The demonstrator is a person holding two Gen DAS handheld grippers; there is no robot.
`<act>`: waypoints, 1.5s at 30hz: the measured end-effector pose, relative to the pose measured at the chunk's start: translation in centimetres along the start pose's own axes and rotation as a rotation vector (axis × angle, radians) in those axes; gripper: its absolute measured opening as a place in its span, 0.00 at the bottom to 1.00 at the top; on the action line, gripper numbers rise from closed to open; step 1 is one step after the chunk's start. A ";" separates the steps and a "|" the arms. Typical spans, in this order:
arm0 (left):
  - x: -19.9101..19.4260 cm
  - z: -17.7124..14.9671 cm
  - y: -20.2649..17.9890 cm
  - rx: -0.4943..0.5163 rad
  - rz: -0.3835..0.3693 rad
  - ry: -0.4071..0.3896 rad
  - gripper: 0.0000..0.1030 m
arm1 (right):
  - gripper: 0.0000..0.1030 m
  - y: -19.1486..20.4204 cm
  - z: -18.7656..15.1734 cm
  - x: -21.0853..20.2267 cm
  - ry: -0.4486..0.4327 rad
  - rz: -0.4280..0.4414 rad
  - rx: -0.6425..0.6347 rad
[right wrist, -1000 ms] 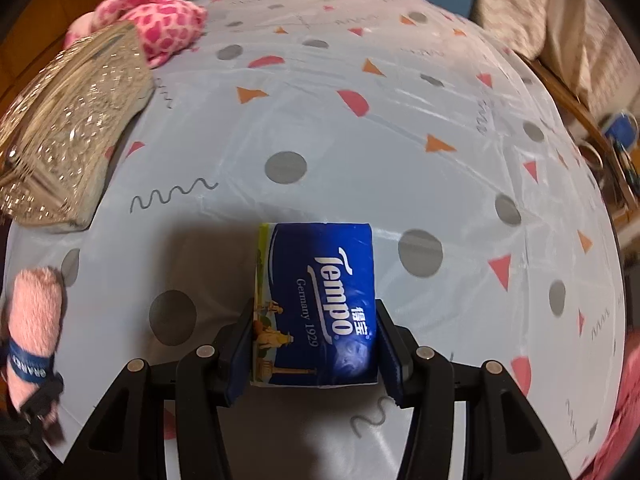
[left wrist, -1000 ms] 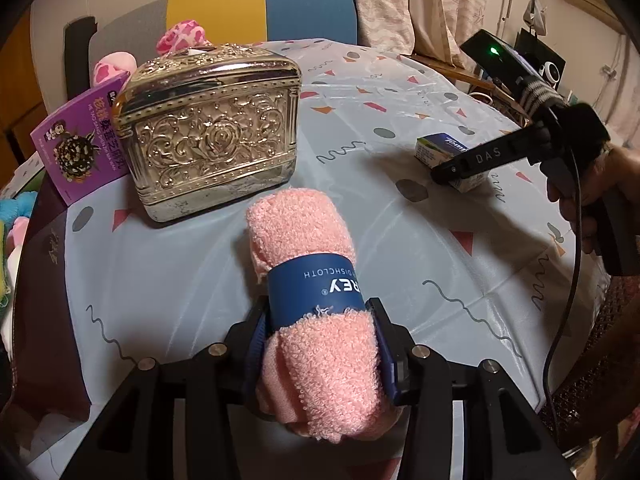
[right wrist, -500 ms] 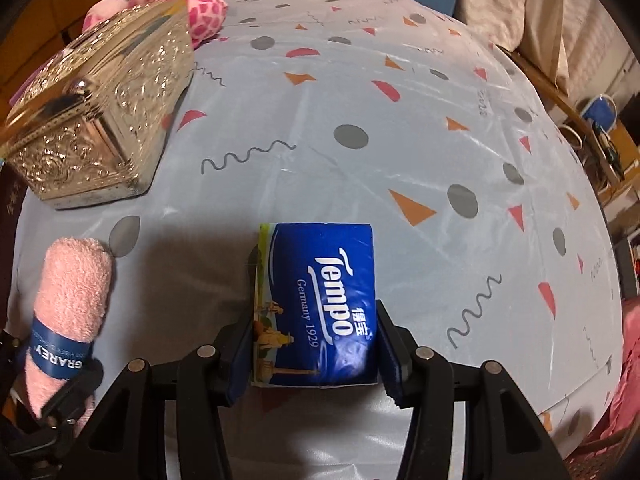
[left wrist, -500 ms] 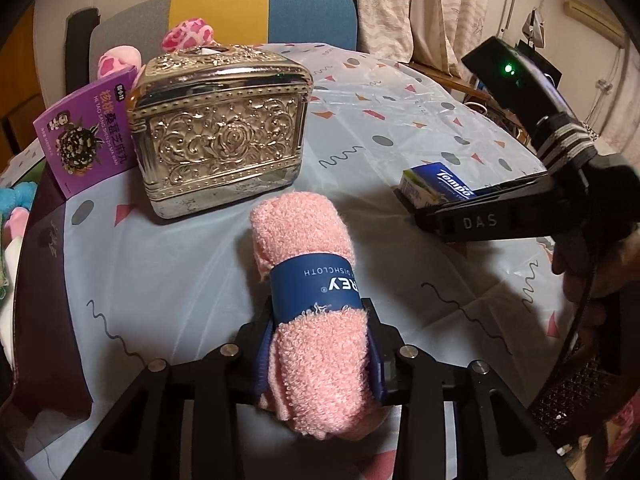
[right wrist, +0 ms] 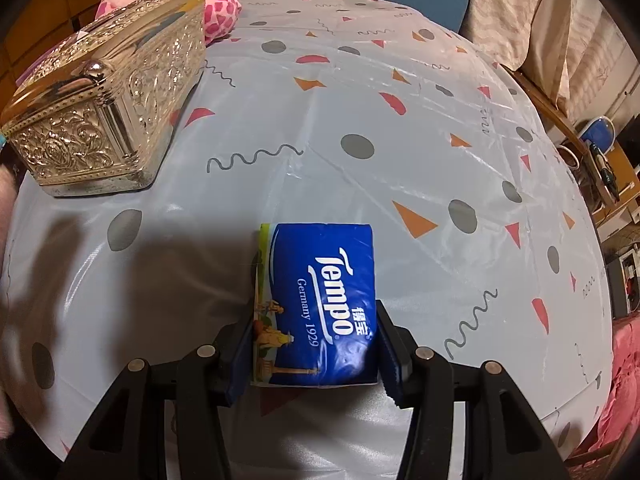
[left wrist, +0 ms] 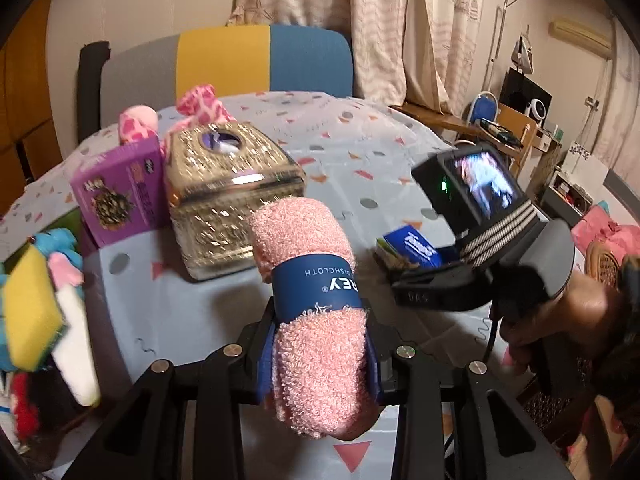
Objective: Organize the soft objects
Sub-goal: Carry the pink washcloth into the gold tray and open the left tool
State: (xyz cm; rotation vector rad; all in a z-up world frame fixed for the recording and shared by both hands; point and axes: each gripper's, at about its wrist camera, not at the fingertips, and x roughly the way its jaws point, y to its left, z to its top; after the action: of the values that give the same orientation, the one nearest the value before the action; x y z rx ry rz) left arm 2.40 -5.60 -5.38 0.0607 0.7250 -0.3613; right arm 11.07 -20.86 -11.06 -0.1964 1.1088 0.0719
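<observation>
My left gripper (left wrist: 318, 354) is shut on a rolled pink dishcloth (left wrist: 312, 304) with a blue paper band, held above the table's near edge. My right gripper (right wrist: 316, 354) is shut on a blue Tempo tissue pack (right wrist: 320, 304), held over the patterned tablecloth (right wrist: 400, 160). In the left wrist view the right gripper (left wrist: 404, 268) shows at the right with the tissue pack (left wrist: 412, 246) in it, close beside the dishcloth.
A silver embossed tissue box (left wrist: 228, 200) stands on the table, also in the right wrist view (right wrist: 108, 116). A purple box (left wrist: 116, 194) and a pink spotted plush (left wrist: 200, 106) lie behind it. A yellow sponge (left wrist: 30, 312) and soft toys sit off the left edge.
My left gripper has lifted and pulled back with the dishcloth, bringing the sponge and toys at the left into view. My right gripper has moved closer to the left one, still holding the tissue pack.
</observation>
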 end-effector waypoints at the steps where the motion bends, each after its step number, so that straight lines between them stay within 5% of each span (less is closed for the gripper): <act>1: -0.4 0.2 0.1 -0.001 0.010 -0.010 0.35 | 0.51 0.1 0.0 0.0 -0.002 -0.004 -0.006; 28: -6.6 0.8 7.8 -0.201 0.127 -0.079 0.35 | 0.51 0.3 -0.2 -0.3 -0.006 -0.012 -0.018; 38: -10.0 -0.5 17.2 -0.440 0.239 -0.119 0.35 | 0.51 0.3 -0.2 -0.4 -0.007 -0.016 -0.023; 45: -8.1 -4.2 23.9 -0.580 0.354 -0.001 0.35 | 0.51 0.6 -0.2 -0.5 -0.009 -0.025 -0.031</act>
State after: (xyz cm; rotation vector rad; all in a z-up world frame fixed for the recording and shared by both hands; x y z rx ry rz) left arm 2.33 19.98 -4.87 -0.3556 0.7786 0.1945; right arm 10.55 -20.34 -10.78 -0.2376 1.0964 0.0680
